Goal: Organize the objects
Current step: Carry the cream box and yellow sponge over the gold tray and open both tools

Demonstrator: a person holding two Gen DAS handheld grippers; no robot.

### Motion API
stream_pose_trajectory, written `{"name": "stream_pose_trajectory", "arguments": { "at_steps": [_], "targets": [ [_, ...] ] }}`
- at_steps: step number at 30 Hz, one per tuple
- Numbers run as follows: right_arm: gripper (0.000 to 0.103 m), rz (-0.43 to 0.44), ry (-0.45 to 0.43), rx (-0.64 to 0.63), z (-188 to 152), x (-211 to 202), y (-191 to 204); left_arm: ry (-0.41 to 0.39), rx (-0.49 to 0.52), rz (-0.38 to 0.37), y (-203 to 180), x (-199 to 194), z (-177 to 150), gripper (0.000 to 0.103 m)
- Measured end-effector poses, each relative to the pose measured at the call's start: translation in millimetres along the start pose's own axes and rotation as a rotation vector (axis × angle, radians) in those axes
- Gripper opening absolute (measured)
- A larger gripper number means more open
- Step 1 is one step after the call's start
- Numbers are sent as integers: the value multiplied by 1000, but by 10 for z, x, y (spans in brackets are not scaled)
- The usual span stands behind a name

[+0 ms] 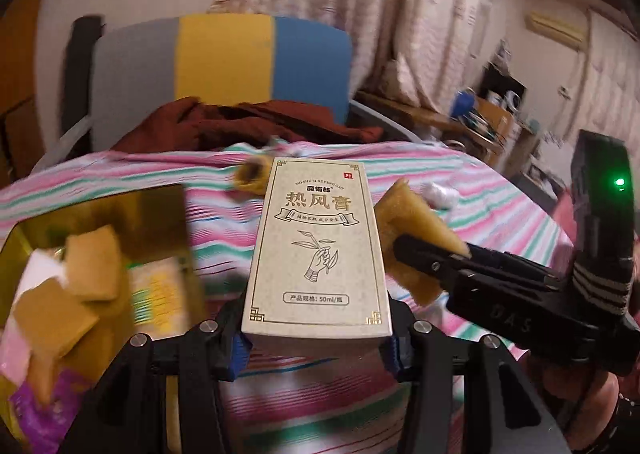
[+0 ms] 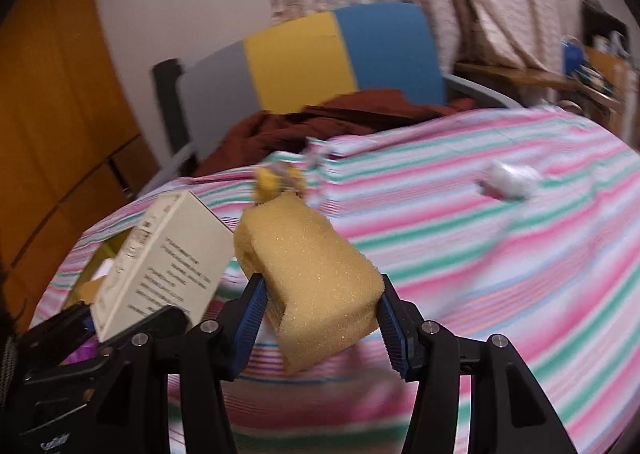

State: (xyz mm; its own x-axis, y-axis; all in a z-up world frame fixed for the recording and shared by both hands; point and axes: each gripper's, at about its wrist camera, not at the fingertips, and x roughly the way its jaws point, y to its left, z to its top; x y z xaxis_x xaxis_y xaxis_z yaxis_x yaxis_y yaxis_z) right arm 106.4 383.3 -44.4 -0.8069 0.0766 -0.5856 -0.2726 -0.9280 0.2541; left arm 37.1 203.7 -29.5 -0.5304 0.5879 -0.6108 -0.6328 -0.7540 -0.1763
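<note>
My left gripper (image 1: 316,354) is shut on a beige cardboard box (image 1: 318,250) with gold Chinese print, held above the striped bedspread. The box also shows in the right wrist view (image 2: 164,266), at the left. My right gripper (image 2: 320,318) is shut on a yellow sponge block (image 2: 316,282); in the left wrist view that sponge (image 1: 416,242) and the right gripper (image 1: 404,254) sit just right of the box. A gold tin (image 1: 92,213) at the lower left holds sponge pieces and packets.
A small yellow object (image 1: 250,173) and a white wad (image 2: 508,177) lie on the pink-green striped bedspread (image 2: 500,254). Dark red cloth (image 2: 320,117) and a grey-yellow-blue chair back (image 1: 224,65) stand behind. A cluttered desk (image 1: 492,121) is at the right.
</note>
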Motion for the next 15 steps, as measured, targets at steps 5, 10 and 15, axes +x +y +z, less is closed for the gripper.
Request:
{"name": "stream_pose_trajectory", "arguments": {
  "at_steps": [5, 10, 15],
  "targets": [
    [54, 98, 8, -59, 145, 116, 473, -6, -108, 56, 482, -189, 6, 51],
    [55, 194, 49, -93, 237, 304, 891, 3, -186, 116, 915, -295, -30, 51],
    [56, 233, 69, -145, 318, 540, 1283, 65, -226, 149, 1232, -238, -67, 51]
  ]
}}
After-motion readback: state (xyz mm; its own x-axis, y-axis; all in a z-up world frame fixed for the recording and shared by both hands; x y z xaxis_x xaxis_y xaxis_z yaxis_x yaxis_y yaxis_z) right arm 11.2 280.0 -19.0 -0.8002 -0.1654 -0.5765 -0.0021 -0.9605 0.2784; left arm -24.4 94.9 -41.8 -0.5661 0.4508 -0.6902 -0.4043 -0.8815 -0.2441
